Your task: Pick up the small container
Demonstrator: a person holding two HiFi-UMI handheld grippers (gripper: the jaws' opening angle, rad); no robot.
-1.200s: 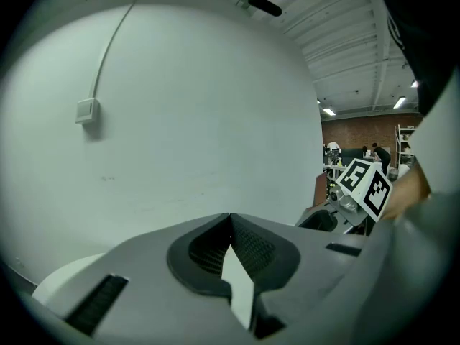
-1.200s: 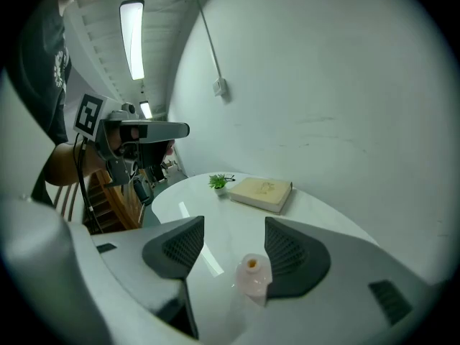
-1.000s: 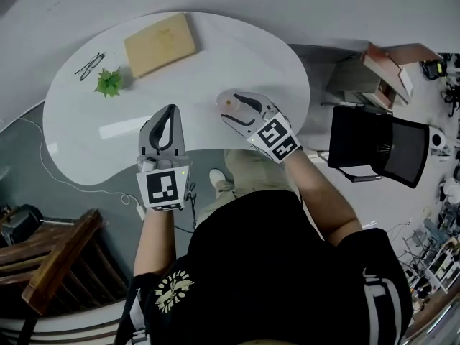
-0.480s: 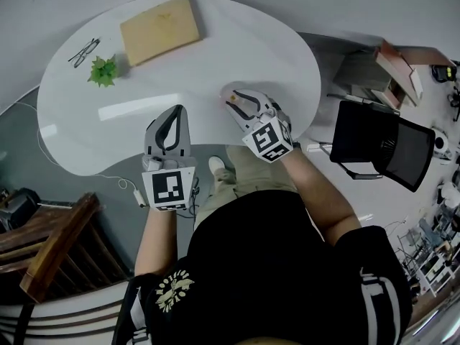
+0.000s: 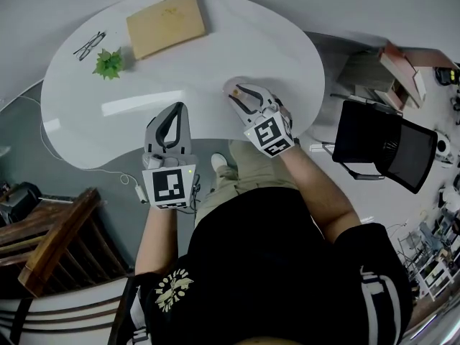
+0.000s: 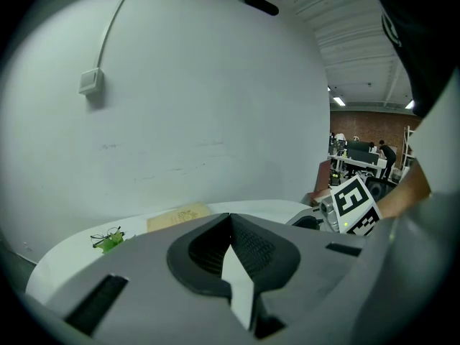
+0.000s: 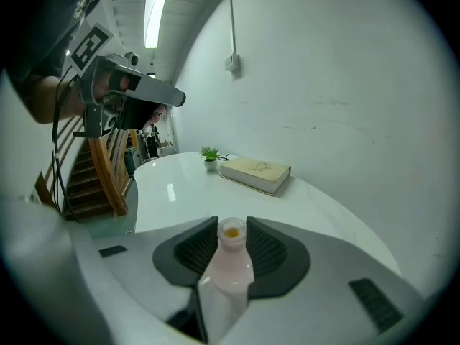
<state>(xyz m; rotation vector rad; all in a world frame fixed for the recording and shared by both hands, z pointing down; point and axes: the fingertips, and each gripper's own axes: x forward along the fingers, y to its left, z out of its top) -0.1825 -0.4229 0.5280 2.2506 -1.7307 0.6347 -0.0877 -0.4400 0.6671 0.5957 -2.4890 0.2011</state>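
Note:
The small container [image 7: 231, 259], a pale pink bottle with an open round mouth, stands on the white table [image 5: 215, 49] near its front right edge. My right gripper [image 7: 231, 234] is closing round it, and both dark pads touch its sides. From the head view only a pale bit of the small container [image 5: 233, 90] shows at the tip of the right gripper [image 5: 241, 94]. My left gripper [image 5: 172, 112] hovers over the table's front edge, apart from the bottle, with its jaws together and nothing between them. In the left gripper view the left gripper [image 6: 231, 225] points across the table.
A tan book [image 5: 166, 24] lies at the table's far side, with a small green plant [image 5: 108, 63] and a pair of glasses [image 5: 89, 45] to its left. A black chair [image 5: 388, 146] stands to the right. Wooden stairs [image 5: 43, 243] are at the lower left.
The right gripper's jaws have narrowed onto the bottle. Both grippers have stayed at about the same places over the table while the head view shifted a little.

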